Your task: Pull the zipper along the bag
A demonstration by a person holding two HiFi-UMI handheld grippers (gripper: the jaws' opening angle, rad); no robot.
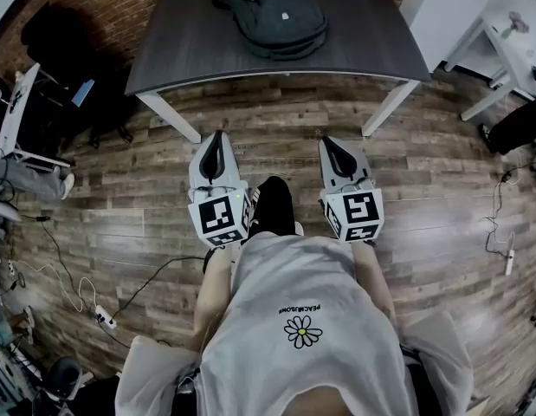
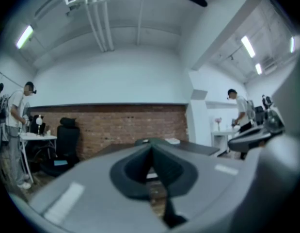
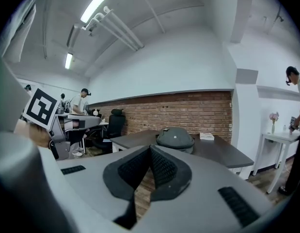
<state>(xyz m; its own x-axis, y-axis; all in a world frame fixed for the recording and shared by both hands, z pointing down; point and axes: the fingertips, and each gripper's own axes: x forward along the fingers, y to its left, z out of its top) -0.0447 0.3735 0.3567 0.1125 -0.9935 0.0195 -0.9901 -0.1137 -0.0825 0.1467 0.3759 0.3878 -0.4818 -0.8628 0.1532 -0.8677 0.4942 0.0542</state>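
Bag [image 1: 276, 11]: dark, lying on the grey table [image 1: 177, 55], top centre of the head view.
Left gripper [image 1: 216, 137]: clenched on nothing, mid-frame left, well apart from the bag.
Right gripper [image 1: 329, 142]: clenched on nothing, mid-frame right, over the wood floor [image 1: 441, 189].

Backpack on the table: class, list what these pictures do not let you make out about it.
- Zipper pull: too small on the backpack in the head view.
- Most of its body: hidden behind the left tongs in the left gripper view.
- Its far side: faces away in the right gripper view.
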